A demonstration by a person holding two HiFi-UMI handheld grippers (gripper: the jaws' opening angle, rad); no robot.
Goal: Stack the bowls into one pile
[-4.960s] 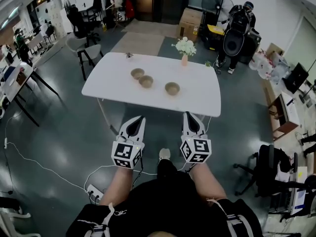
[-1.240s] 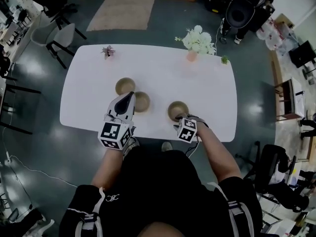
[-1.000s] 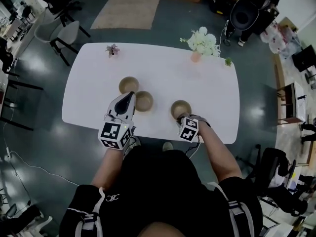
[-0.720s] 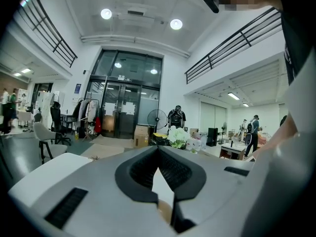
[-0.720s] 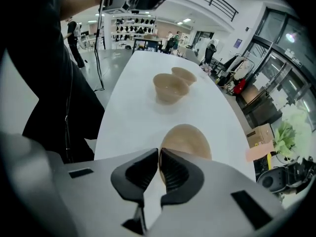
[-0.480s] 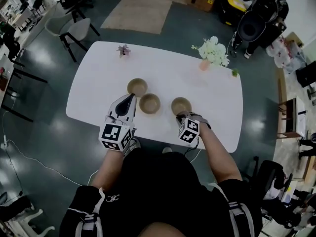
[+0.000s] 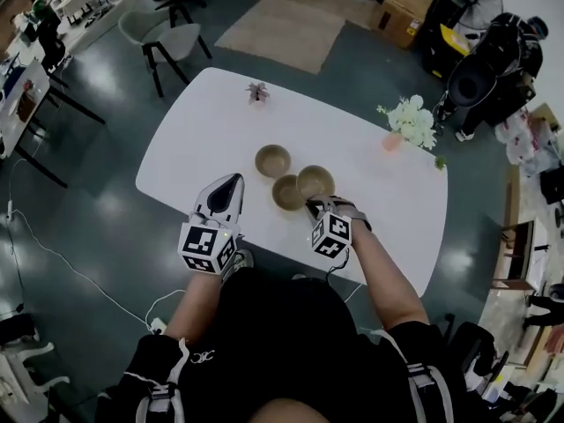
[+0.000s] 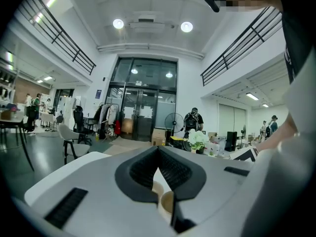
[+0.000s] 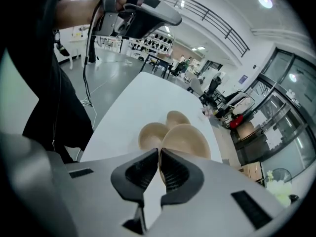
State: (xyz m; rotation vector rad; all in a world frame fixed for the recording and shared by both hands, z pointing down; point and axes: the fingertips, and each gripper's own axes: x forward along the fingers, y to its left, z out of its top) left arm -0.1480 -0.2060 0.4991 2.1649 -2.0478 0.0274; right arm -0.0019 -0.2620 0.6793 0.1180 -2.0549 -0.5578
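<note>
The right claw [image 7: 315, 204] is gripping a bowl [image 7: 315, 181] by its near rim, holding it just ahead, partly over a second bowl [image 7: 285, 193] on its left. A third bowl [image 7: 272, 159] is sitting beyond. The left claw [image 7: 231, 181] is hovering closed and empty, with the bowls ahead to its right.

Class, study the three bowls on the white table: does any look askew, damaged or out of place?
One does: the bowl pinched by its rim in the right gripper overlaps the middle bowl instead of nesting in it. The far bowl sits apart. Nothing looks spilled or damaged.
</note>
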